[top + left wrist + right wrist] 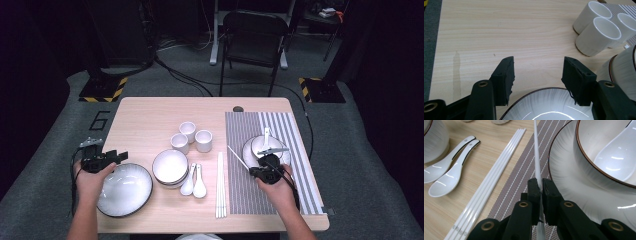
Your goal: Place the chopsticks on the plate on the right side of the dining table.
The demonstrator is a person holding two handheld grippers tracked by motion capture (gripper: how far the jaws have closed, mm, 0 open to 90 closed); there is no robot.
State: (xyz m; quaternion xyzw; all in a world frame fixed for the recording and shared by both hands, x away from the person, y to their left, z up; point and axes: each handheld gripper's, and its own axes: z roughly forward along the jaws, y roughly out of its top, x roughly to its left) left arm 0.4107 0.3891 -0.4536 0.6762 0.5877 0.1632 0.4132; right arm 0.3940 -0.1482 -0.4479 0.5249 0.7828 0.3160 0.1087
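A dark room with a chair beyond surrounded the light wooden table, where a place setting was apparently being laid on the striped placemat. The right gripper was clamped on a single white chopstick, held aslant just left of the plate bearing a bowl and spoon, likely to lay it there. The remaining chopsticks lay beside the mat. The left gripper, jaws apart and empty, rested idle over the large plate, forearm along the table's near edge.
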